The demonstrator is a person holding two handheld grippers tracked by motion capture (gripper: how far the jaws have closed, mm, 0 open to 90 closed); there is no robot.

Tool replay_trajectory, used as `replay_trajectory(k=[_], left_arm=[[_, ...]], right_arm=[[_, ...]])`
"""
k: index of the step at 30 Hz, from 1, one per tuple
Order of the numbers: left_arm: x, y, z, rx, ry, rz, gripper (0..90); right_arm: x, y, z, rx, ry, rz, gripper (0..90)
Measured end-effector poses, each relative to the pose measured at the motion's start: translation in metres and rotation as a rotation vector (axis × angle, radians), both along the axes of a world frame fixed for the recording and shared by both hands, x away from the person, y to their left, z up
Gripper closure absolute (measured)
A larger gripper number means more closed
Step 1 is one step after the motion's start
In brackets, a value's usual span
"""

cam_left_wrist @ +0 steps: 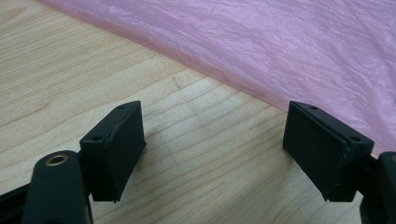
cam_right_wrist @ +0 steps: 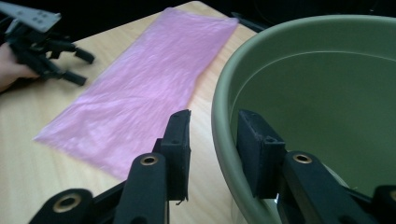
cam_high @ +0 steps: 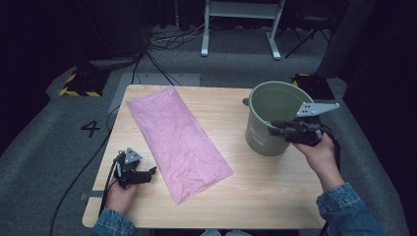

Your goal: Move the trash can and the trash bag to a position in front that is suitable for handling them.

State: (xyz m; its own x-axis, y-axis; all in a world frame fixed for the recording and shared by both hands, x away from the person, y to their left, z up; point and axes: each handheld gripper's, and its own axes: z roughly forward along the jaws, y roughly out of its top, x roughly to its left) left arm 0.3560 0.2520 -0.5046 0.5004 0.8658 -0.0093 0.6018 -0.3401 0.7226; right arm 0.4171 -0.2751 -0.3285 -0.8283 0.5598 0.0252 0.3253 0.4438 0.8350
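Claw states first, from your left: your left claw [cam_high: 147, 173] rests low at the near left of the counter [cam_high: 265, 196], jaws spread wide with nothing between them. In the left gripper view, bare wood lies between the two pads and the bag's [cam_left_wrist: 280, 51] edge runs just beyond their tips — near, not touching.

Next comes the pink bag [cam_high: 177, 140], flat on the counter and lying on a slant from the far left corner toward the near middle. Its near end lies just right of your left claw. The film looks wrinkled but spread out, a single flat sheet as far as you can see.

Farther right, the green bucket [cam_high: 268, 135] stands upright near the counter's right edge, well apart from the bag. Your right claw [cam_high: 271, 128] is at its near rim — in the right gripper view, one jaw sits outside the wall and the other inside, straddling the rim [cam_right_wrist: 224, 140]. The jaws are close around the wall; whether they actually pinch it you cannot tell.
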Motion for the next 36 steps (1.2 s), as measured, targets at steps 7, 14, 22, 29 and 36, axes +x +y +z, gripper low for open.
replay_trajectory(k=[7, 14, 22, 29, 36], left_arm=[[0.0, 0.0, 0.0, 0.0, 0.0, -0.001, 20.6], [0.001, -0.001, 0.0, 0.003, -0.002, 0.007, 20.5], [0.0, -0.002, 0.0, 0.003, -0.002, 0.013, 20.7], [-0.001, -0.002, 0.0, 0.0, -0.001, 0.015, 20.7], [-0.001, -0.002, 0.0, 0.001, -0.001, 0.014, 20.7]], right_arm=[[-0.037, 0.01, -0.001, 0.009, 0.009, 0.068, 64.4], [-0.067, 0.024, 0.0, 0.005, 0.011, 0.128, 64.2], [-0.1, 0.033, -0.001, 0.026, 0.039, 0.192, 64.0], [-0.138, 0.042, 0.0, 0.016, 0.043, 0.269, 63.7], [-0.167, 0.048, 0.0, 0.023, 0.072, 0.313, 61.8]])
